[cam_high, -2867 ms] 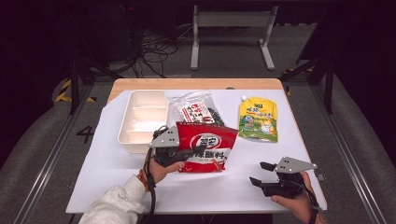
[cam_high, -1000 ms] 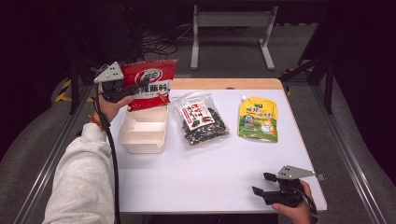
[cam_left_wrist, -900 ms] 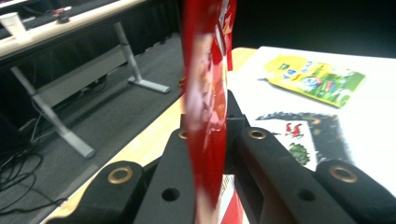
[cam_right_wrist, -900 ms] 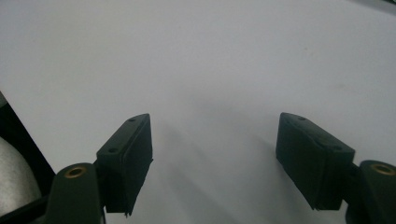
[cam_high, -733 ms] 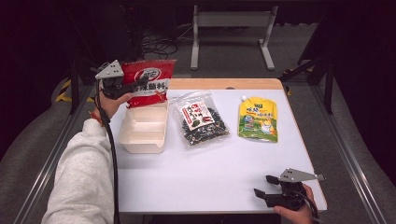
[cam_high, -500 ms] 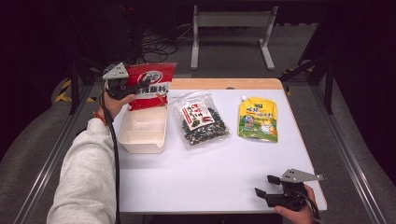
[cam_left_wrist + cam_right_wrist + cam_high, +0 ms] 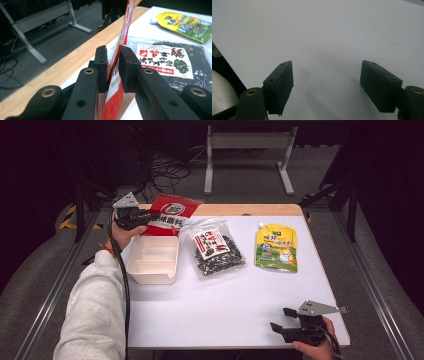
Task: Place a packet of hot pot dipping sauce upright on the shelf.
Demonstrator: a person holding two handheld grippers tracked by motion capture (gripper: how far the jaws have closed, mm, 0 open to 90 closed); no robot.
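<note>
My left gripper (image 7: 150,216) is shut on the edge of a red snack packet (image 7: 172,213), held in the air over the far end of the white tray (image 7: 152,259). In the left gripper view the packet (image 7: 115,68) stands edge-on, pinched between the two black jaws of the left gripper (image 7: 113,67). A clear bag of dark seaweed (image 7: 216,247) lies flat beside the tray, and a yellow spouted pouch (image 7: 276,247) lies further right. My right gripper (image 7: 281,320) rests open near the table's front right edge, its jaws wide apart over bare white tabletop (image 7: 322,37).
The white table (image 7: 225,305) has a wooden strip along its far edge (image 7: 250,210). Beyond it stand a metal frame (image 7: 247,155) and loose cables on the dark floor. The tray has two compartments with nothing in them.
The left gripper lifted the red packet off the table, swung it out past the far left corner, and has now brought it back right, over the tray's far end. The right gripper barely moved.
</note>
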